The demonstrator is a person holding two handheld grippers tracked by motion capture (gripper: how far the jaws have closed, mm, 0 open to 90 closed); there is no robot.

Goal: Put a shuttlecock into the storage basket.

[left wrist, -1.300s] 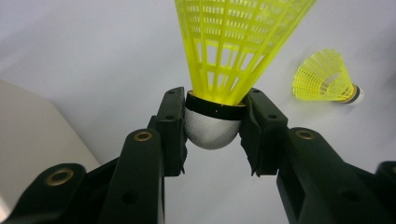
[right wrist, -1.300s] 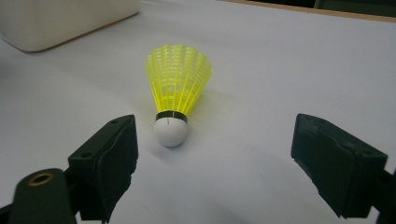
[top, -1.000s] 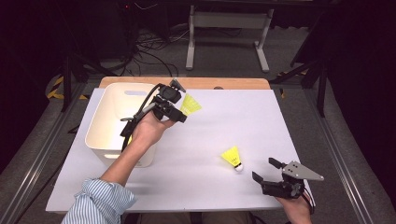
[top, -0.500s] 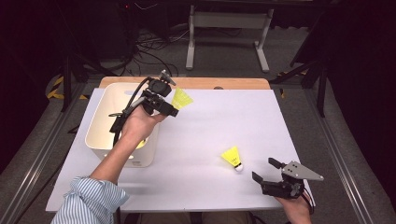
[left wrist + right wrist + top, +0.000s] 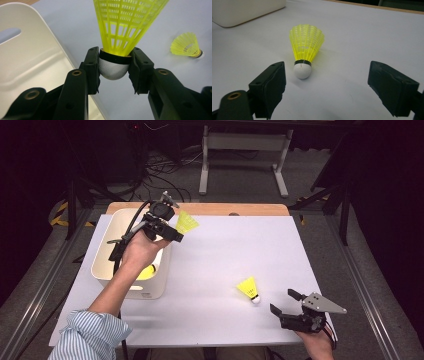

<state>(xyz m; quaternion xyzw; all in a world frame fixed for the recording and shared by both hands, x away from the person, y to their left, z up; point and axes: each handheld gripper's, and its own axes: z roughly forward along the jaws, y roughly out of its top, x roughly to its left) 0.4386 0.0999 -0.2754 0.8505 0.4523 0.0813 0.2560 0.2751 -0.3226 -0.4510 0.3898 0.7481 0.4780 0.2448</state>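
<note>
The held shuttlecock (image 5: 125,23) has a neon-yellow skirt in a lattice pattern, a black band and a white cork. The shuttlecock lying at 4 o'clock (image 5: 249,288) matches it. The bin (image 5: 131,288) is cream, the surface (image 5: 225,260) pale white, the sleeve (image 5: 90,337) blue-and-white striped.

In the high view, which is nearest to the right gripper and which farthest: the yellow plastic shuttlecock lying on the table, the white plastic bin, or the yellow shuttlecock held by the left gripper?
From the right gripper:
1. Yellow plastic shuttlecock lying on the table, just to its left.
2. White plastic bin, at the table's left side.
3. Held yellow shuttlecock, over the bin's far corner, in the left gripper.
</note>
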